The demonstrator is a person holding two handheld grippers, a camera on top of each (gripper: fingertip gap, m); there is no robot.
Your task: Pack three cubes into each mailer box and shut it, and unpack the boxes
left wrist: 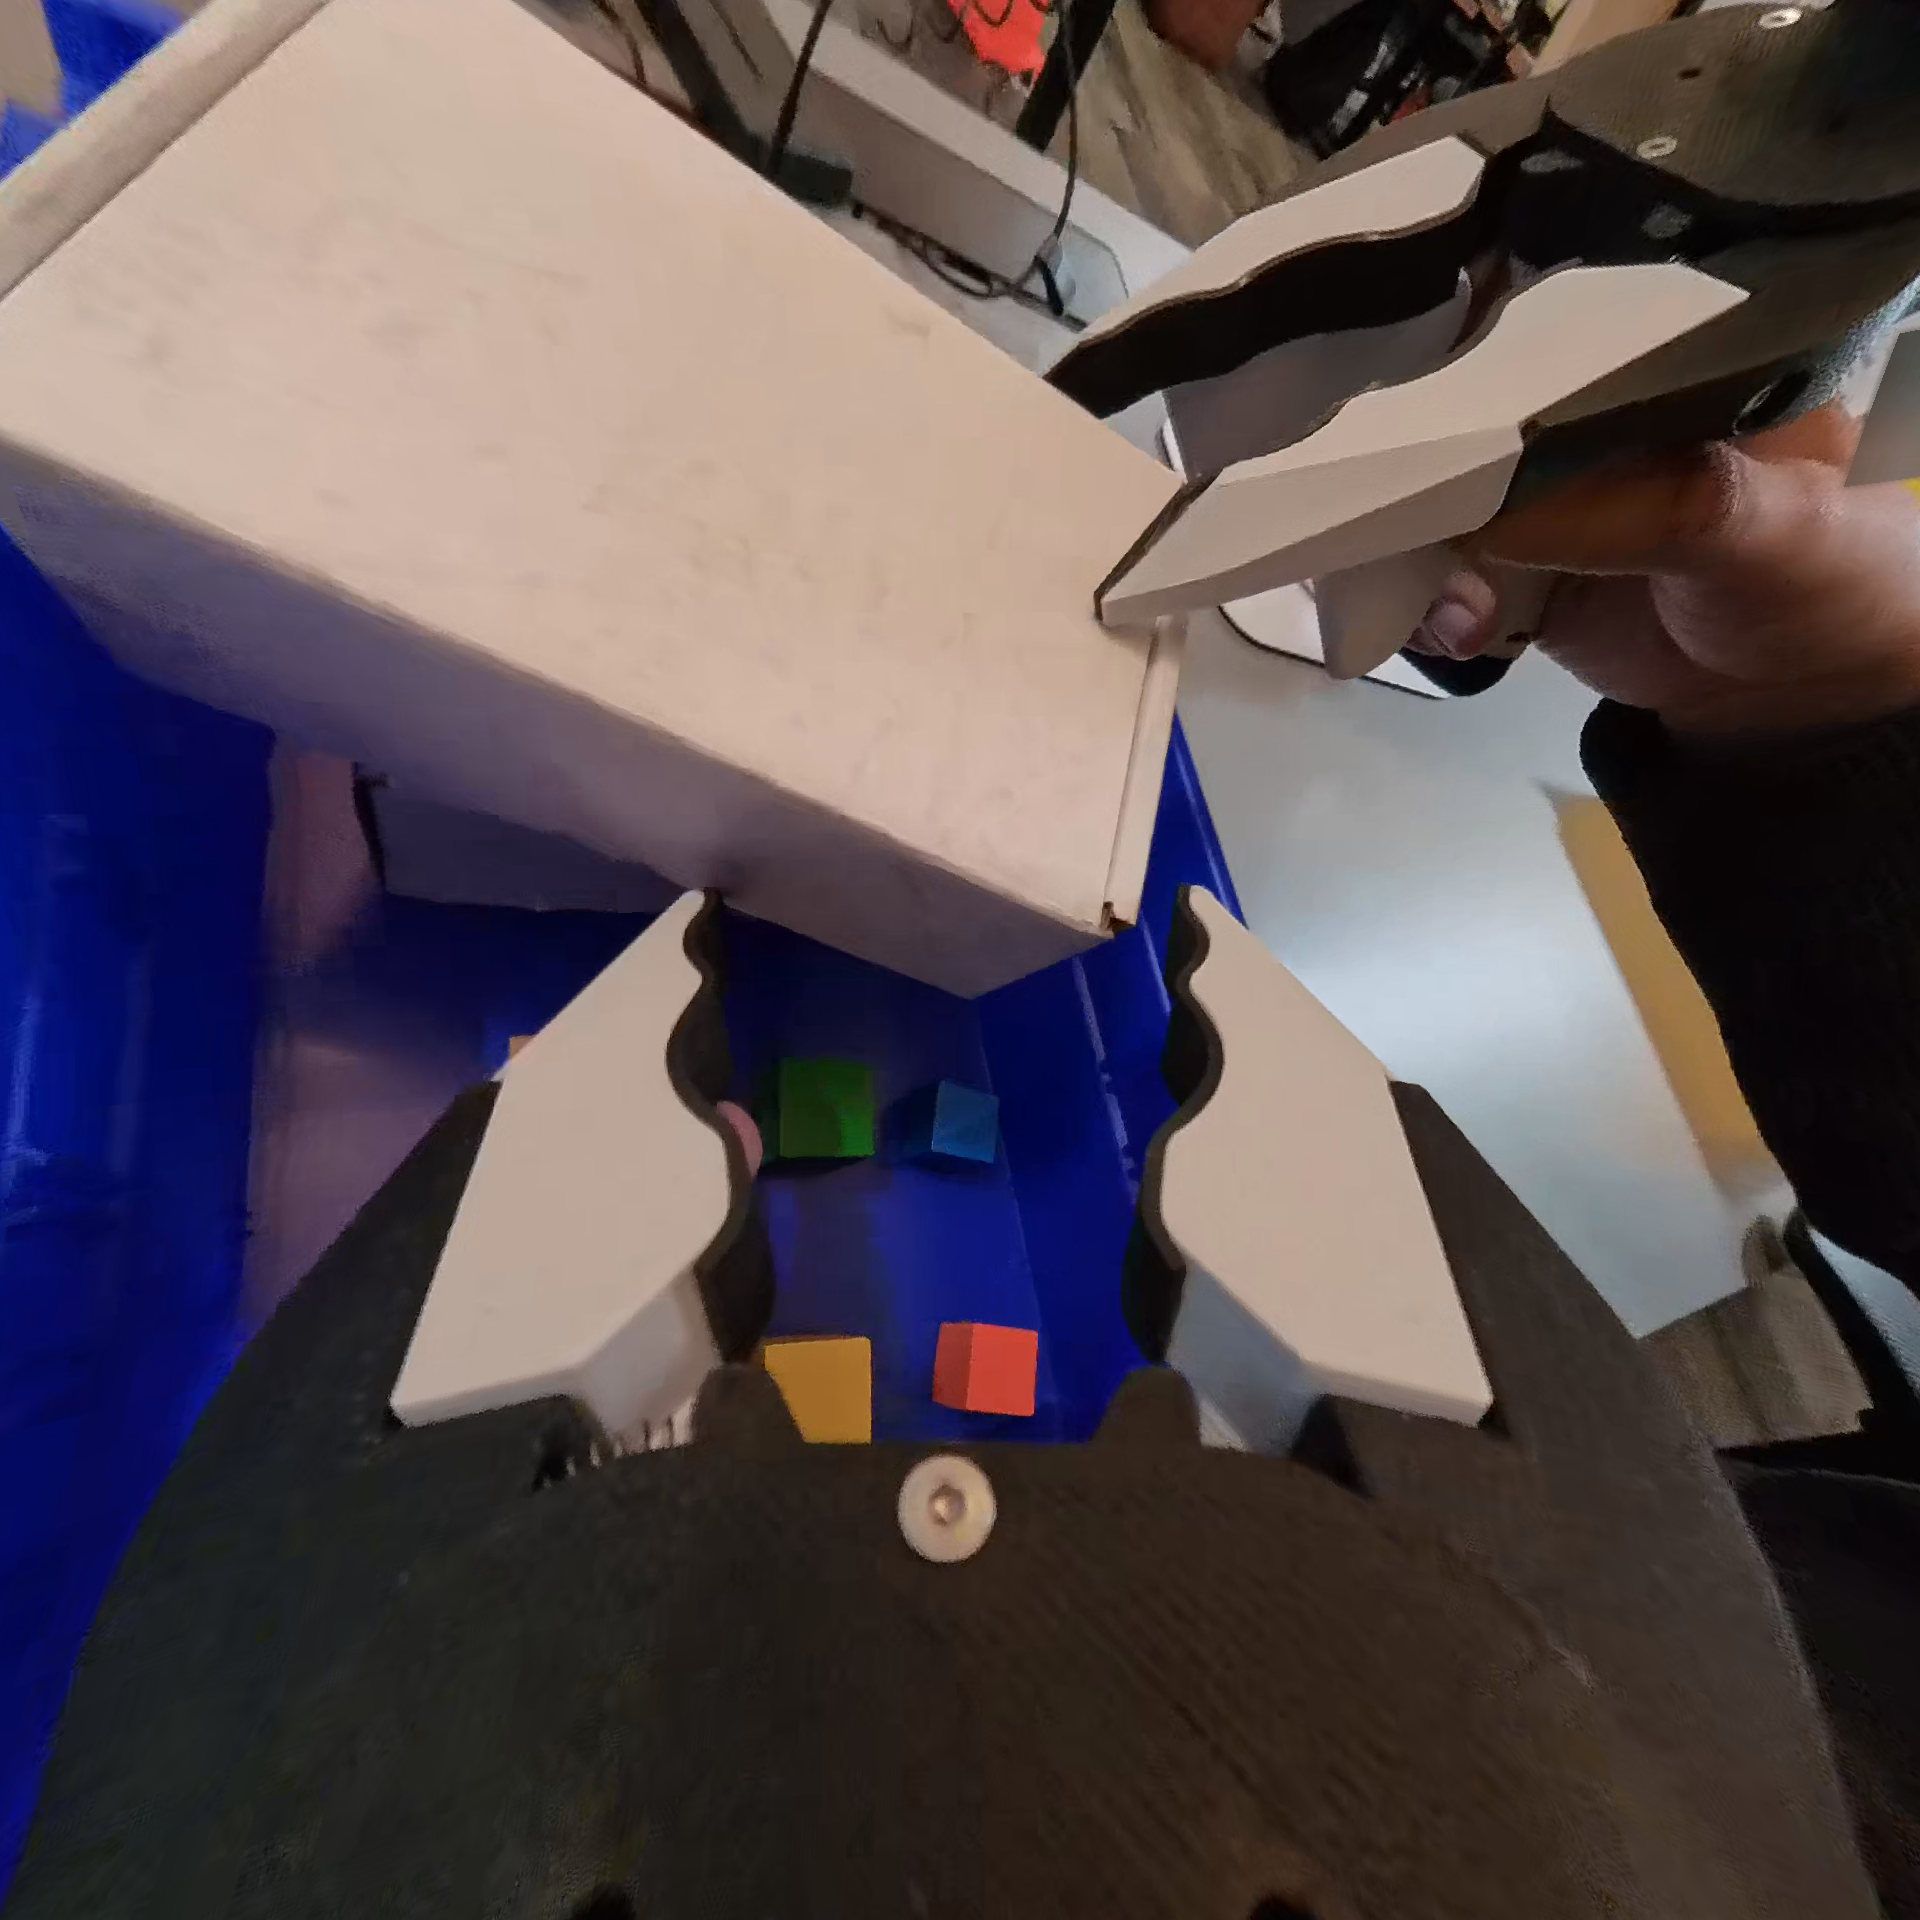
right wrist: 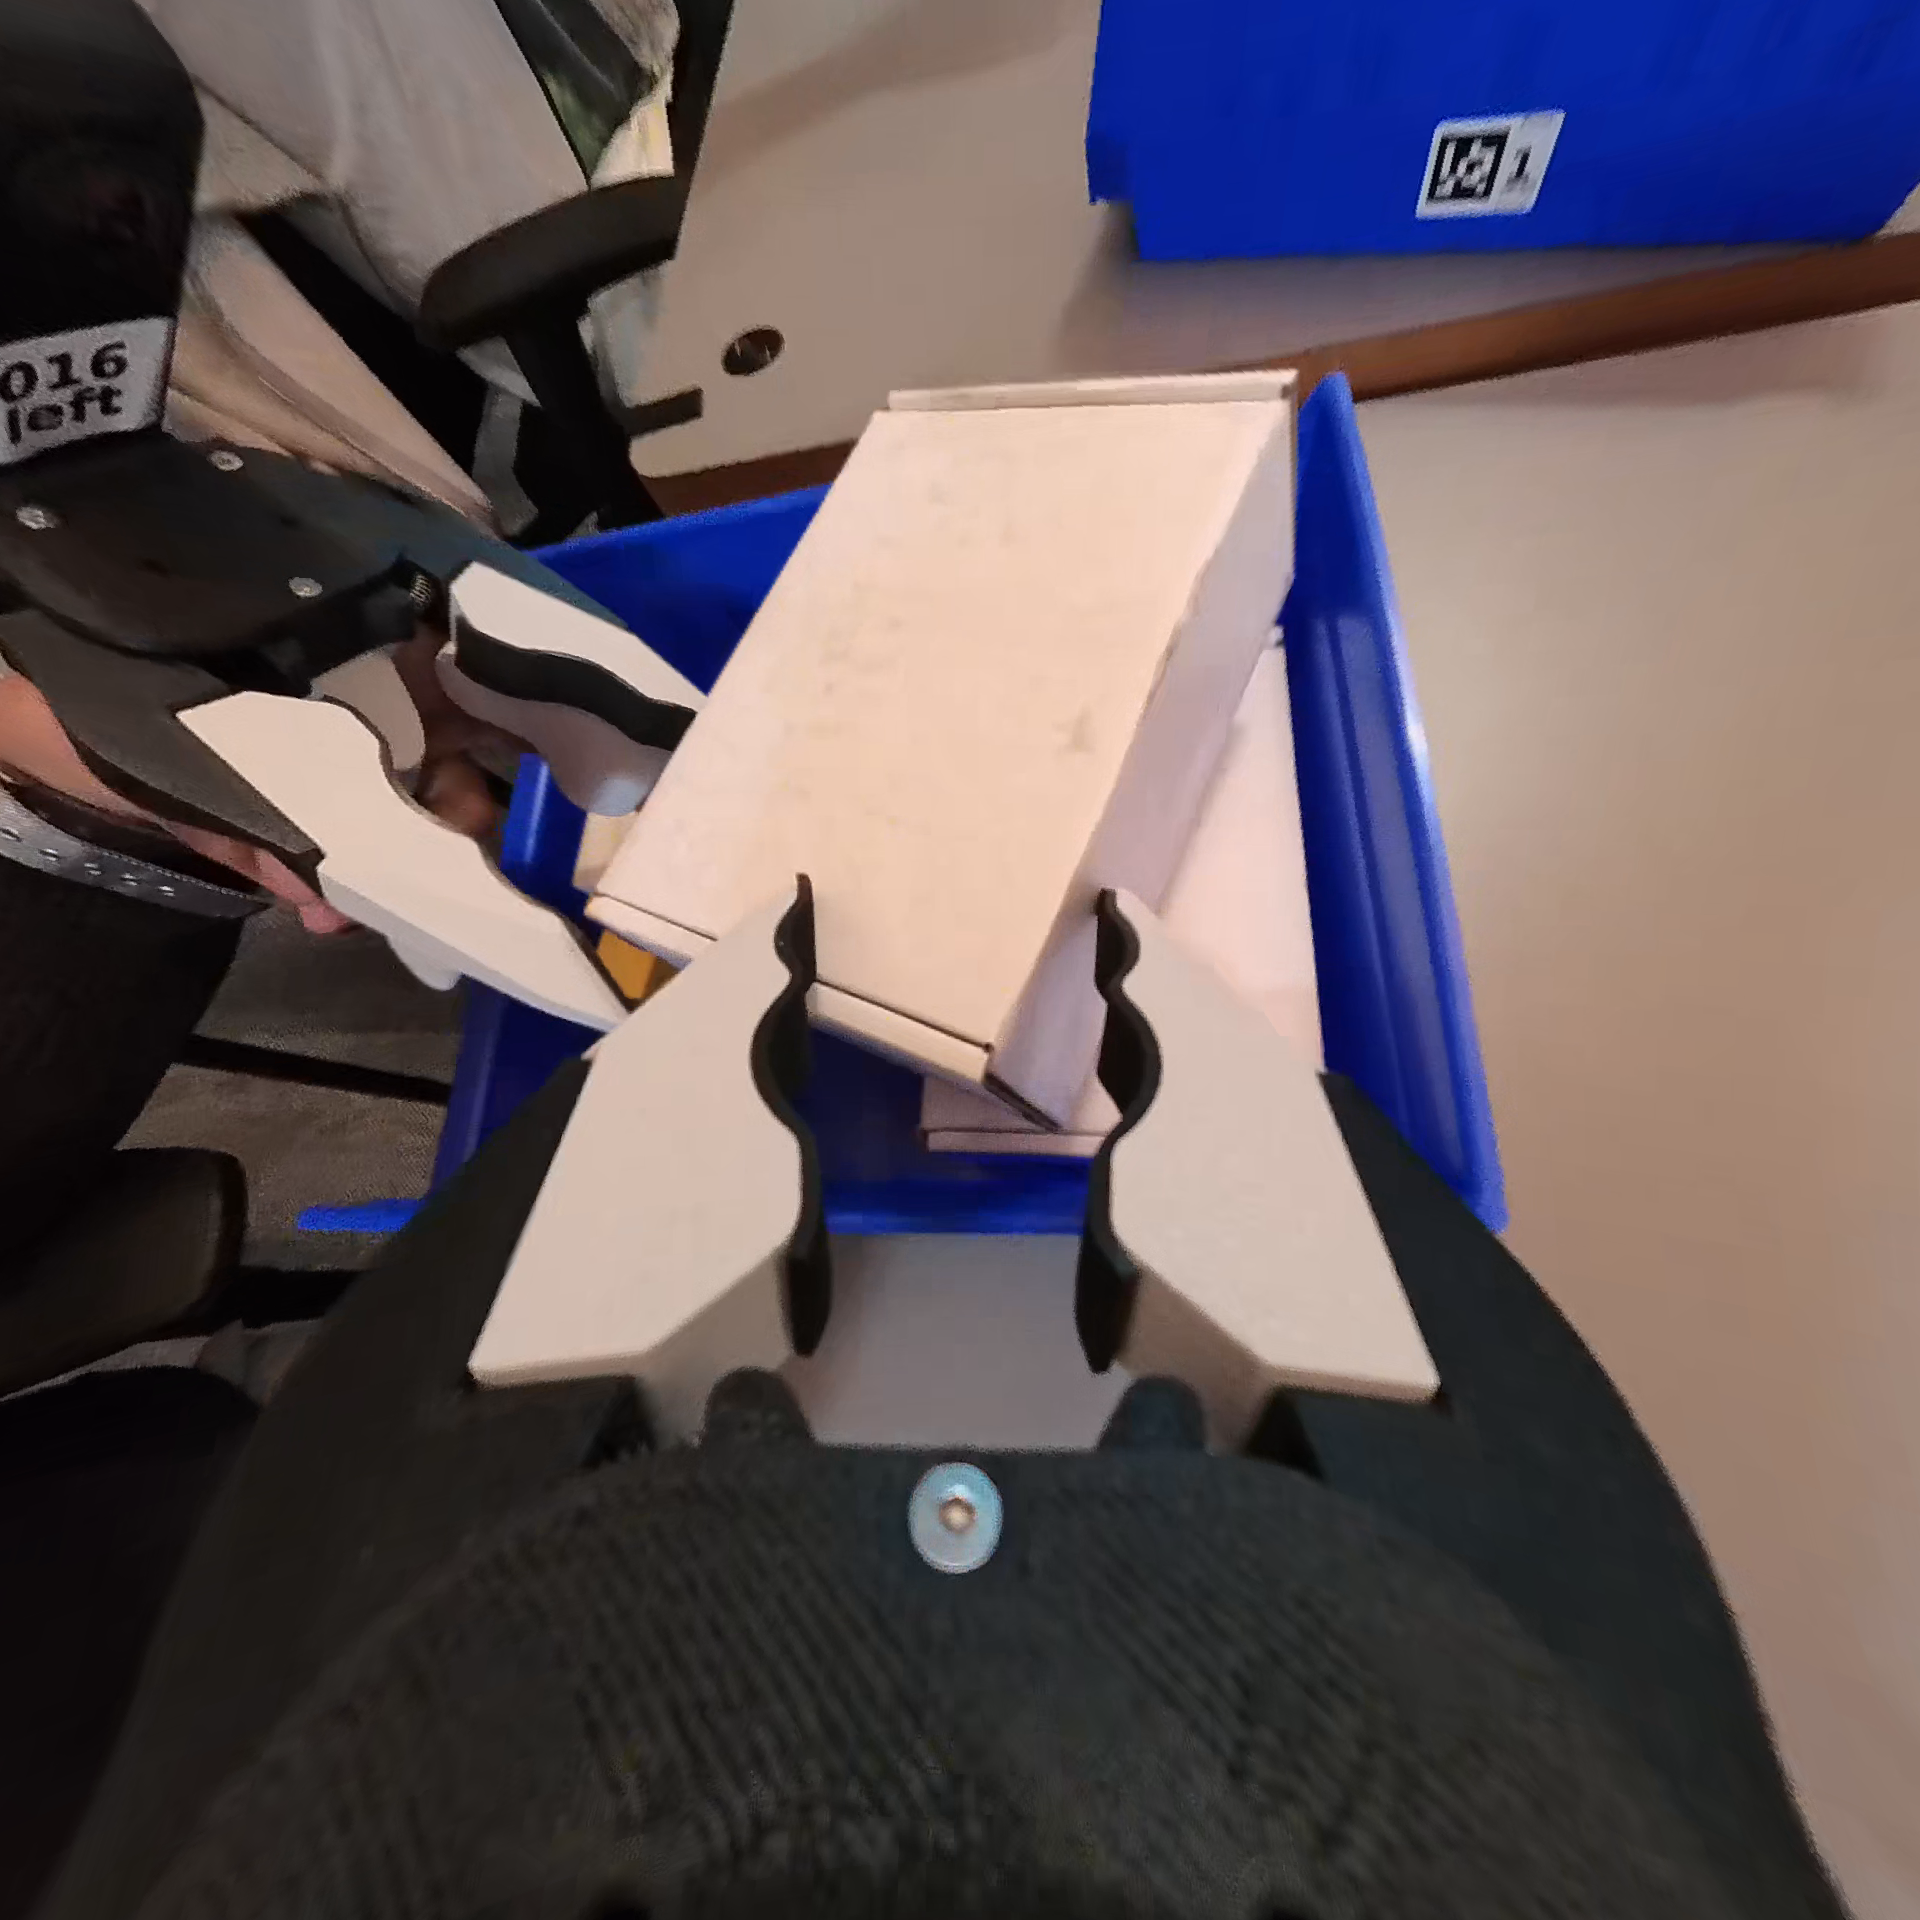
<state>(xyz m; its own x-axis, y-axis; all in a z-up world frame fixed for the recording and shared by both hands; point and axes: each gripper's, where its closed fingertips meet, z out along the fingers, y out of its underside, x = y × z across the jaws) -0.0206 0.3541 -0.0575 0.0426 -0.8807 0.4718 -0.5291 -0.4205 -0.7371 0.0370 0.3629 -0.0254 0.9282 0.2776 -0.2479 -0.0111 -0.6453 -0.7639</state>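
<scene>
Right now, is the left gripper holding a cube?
No, the left gripper hangs with jaws open and empty above the red cube in the blue bin.

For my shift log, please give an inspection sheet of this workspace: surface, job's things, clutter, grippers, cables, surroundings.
Surface: pale tabletop, bare where seen.
Job's things: closed white mailer box tilted in blue bin; green cube, blue cube, yellow cube, red cube on bin floor.
Clutter: second blue bin behind.
Grippers: left gripper and right gripper open, empty.
Cables: dark cables beyond table.
Surroundings: office chair.
</scene>
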